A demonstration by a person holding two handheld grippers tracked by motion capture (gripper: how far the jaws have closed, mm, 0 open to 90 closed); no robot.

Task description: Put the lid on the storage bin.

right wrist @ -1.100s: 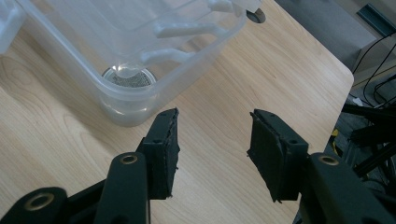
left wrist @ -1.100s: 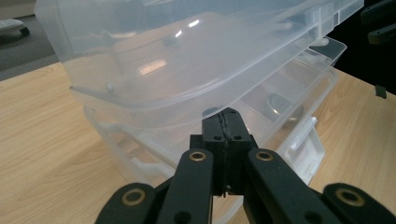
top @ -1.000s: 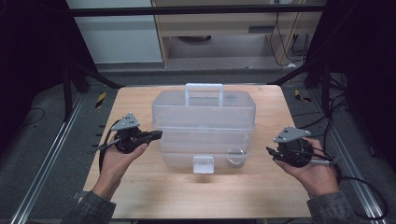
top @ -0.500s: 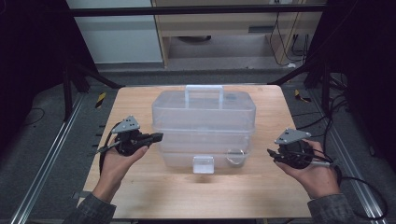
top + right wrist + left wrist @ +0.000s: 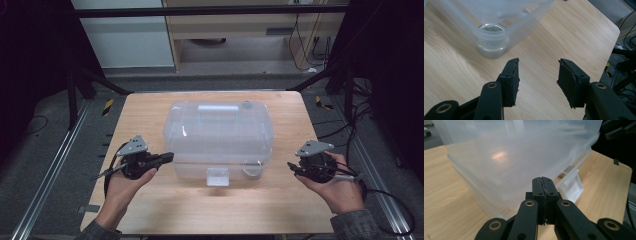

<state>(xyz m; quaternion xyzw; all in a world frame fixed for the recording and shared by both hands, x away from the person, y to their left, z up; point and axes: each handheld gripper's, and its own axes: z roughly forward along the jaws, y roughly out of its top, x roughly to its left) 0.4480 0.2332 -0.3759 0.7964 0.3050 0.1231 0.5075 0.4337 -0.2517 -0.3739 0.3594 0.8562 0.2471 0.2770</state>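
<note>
A translucent plastic storage box (image 5: 218, 135) with a lid, a top handle (image 5: 218, 107) and a front latch (image 5: 218, 176) stands in the middle of the wooden table (image 5: 150, 107). My left gripper (image 5: 167, 156) is shut on nothing, and its tips point at the box's near left corner, very close to the wall. In the left gripper view the closed jaws (image 5: 543, 181) face the box wall (image 5: 506, 157), with the latch (image 5: 571, 186) to the right. My right gripper (image 5: 292, 167) hovers open to the right of the box. Its jaws (image 5: 539, 70) stand apart over bare wood, short of the box corner (image 5: 491, 47).
A round object (image 5: 491, 28) lies inside the box at its near right corner. Metal rails (image 5: 50, 165) run along both sides of the table, and cables (image 5: 395, 200) trail at the right. Bare wood lies in front of the box (image 5: 220, 210).
My left hand has drifted a little toward the near edge of the table, still shut. The right hand and the box have stayed put.
</note>
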